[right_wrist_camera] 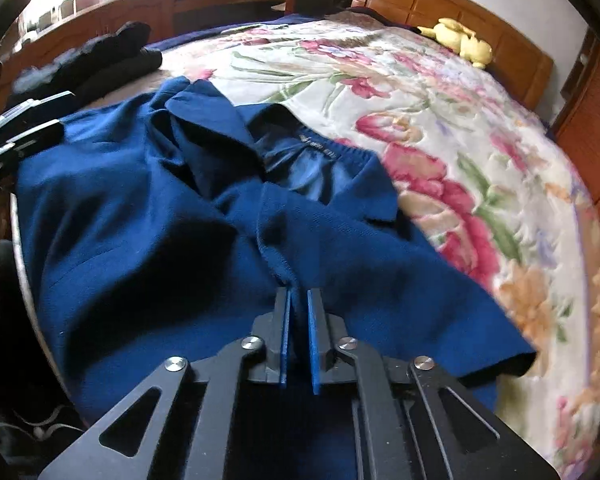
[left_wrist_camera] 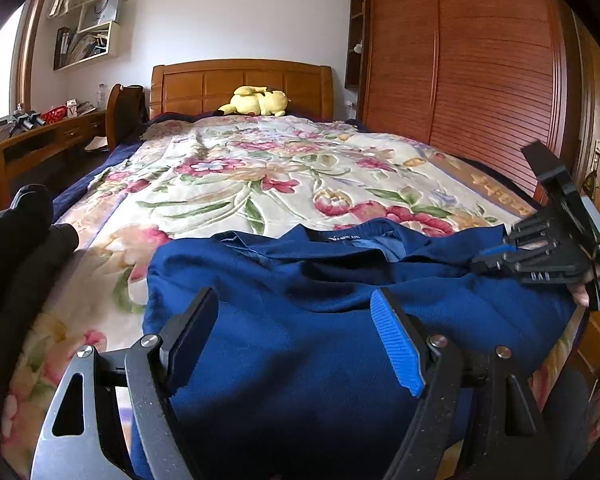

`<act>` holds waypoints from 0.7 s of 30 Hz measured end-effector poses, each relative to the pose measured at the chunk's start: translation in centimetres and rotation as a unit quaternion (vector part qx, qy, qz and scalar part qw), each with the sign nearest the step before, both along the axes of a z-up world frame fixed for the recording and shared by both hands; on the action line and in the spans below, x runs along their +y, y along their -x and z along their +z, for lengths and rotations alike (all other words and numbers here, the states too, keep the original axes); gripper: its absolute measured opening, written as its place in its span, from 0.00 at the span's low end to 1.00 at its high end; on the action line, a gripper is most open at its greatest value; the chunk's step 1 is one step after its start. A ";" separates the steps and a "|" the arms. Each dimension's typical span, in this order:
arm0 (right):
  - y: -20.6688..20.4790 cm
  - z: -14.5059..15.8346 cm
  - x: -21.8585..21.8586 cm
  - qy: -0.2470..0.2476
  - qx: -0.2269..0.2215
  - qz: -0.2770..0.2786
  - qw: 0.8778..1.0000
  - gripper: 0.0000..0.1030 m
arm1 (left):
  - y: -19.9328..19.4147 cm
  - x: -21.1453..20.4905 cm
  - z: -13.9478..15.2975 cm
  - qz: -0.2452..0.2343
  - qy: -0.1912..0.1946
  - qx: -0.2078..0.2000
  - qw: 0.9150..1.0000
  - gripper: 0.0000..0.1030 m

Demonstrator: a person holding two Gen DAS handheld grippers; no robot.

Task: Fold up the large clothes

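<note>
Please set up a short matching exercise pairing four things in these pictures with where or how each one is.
Things:
1. left claw
2. right claw
3. yellow plush toy
4. black clothing

States or places:
A. by the wooden headboard
B. piled on the bed's edge nearest the desk
C. closed on a fold of the blue coat
D. open above the blue coat

Pairs: 1-D, 2-C, 3-A, 4-B
</note>
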State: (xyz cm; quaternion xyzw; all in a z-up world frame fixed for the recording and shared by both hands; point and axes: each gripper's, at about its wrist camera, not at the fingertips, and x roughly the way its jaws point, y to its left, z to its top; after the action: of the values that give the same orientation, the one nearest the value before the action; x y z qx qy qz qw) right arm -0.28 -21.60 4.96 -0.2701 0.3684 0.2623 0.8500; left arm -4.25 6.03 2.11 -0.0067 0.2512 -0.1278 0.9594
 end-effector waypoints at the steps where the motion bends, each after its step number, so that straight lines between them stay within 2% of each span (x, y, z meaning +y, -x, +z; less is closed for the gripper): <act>1: -0.4 0.6 0.2 0.003 -0.010 -0.002 1.000 0.05 | 0.1 0.1 0.0 0.000 0.001 -0.001 1.000 0.77; 8: -6.0 3.4 2.7 0.031 -0.079 -0.034 0.996 0.04 | 0.2 0.9 0.1 0.004 0.007 -0.004 1.000 0.77; 13: -10.0 3.2 5.3 0.033 -0.104 -0.066 0.992 0.04 | 0.3 1.0 -0.1 0.008 0.000 -0.006 1.000 0.77; 14: -10.6 3.0 5.6 0.025 -0.096 -0.075 0.992 0.09 | 0.3 1.0 -0.2 0.009 -0.002 -0.005 1.000 0.77; 15: -10.9 2.7 5.9 0.017 -0.092 -0.084 0.992 0.20 | 0.3 1.0 -0.2 0.009 -0.003 -0.005 1.000 0.77; 16: -10.8 2.7 6.0 0.009 -0.098 -0.090 0.991 0.27 | 0.4 1.0 -0.3 0.009 -0.003 -0.004 1.000 0.77; 18: -10.0 2.9 5.8 -0.012 -0.113 -0.089 0.989 0.55 | 0.4 1.1 -0.5 0.009 -0.003 -0.002 1.000 0.77; 21: -8.1 3.2 5.0 -0.042 -0.109 -0.069 0.991 0.58 | 0.4 1.2 -0.7 0.009 -0.005 -0.001 1.000 0.77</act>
State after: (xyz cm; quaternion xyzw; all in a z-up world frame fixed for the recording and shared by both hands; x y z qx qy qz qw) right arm 7.78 -16.59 8.15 -0.2351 0.2797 0.1867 0.9119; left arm -4.66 7.25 1.44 -0.0041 0.2506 -0.1176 0.9609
